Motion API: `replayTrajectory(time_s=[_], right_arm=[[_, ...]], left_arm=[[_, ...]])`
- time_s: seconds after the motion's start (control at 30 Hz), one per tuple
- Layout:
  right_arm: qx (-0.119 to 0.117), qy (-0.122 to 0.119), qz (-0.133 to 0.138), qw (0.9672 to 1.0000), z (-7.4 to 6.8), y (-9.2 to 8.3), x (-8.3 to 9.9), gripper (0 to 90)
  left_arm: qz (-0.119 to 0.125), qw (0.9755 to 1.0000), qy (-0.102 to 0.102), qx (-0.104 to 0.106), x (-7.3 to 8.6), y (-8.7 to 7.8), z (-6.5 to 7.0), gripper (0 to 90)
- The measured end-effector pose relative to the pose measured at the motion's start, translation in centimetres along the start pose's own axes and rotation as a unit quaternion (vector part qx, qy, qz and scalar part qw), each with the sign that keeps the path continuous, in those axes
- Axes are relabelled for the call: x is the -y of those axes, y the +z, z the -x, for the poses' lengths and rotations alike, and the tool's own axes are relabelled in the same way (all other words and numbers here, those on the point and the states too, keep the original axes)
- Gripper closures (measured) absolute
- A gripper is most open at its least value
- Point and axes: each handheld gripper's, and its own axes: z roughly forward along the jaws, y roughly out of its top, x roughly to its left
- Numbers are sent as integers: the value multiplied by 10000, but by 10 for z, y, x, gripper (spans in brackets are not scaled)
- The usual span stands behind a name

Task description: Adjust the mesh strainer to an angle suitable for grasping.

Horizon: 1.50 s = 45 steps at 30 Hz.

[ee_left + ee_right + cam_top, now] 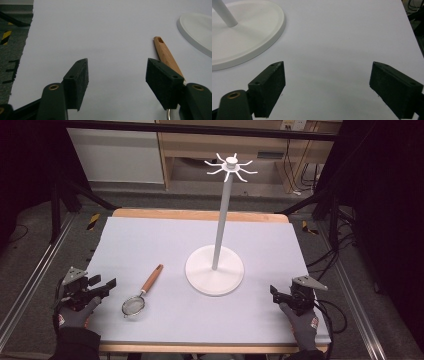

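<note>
A small strainer [141,292] lies flat on the pale sheet [150,240] covering the table, toward the near left. Its mesh bowl [133,307] points at the person's edge and its wooden handle [152,278] runs away and a little to the right, so the long axis slants up toward the base of the white rack [215,270]. That rack stands upright in the middle of the sheet, a thin pole with a ring of hooks [230,167] at the top, all bare.

The left gripper [107,286] rests at the sheet's near left corner, just beside the strainer, which lies to its right. In the left gripper view its jaws stand wide apart with nothing between them, and the handle [166,55] shows past the right-hand jaw, its slotted end pointing away, with a sliver of the metal rim at the bottom edge. The strainer is off to that side, not between the pads.

The right gripper [274,292] sits at the near right, well apart from the strainer, with the rack's base [244,37] between them. Its jaws also gape wide over bare sheet, holding nothing.

The left hand is plainly the nearer one. I'd judge it needs to swing right and line its jaws across the handle's slant before closing.

Nothing hangs on the rack and nothing lies in the bowl.
</note>
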Motion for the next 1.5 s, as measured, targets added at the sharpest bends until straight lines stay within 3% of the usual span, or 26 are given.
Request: replayTrajectory(time_s=[0.4, 0.73, 1.17, 1.5], right_arm=[[-12, -73, -124, 9999, -2, -1, 2, 131], [10, -93, -125, 9999, -1, -2, 2, 127], [15, -226, -71, 9997, -4, -5, -2, 127], [-66, -180, -56, 9998, -6, -7, -4, 127]], left_arm=[[-17, 10000, 6, 61, -8, -8, 7, 400], [-138, 9992, 218, 290, -20, -9, 23, 396], [-288, 9978, 428, 419, -33, -6, 37, 381], [-366, 9961, 608, 528, -51, 1, 52, 378]])
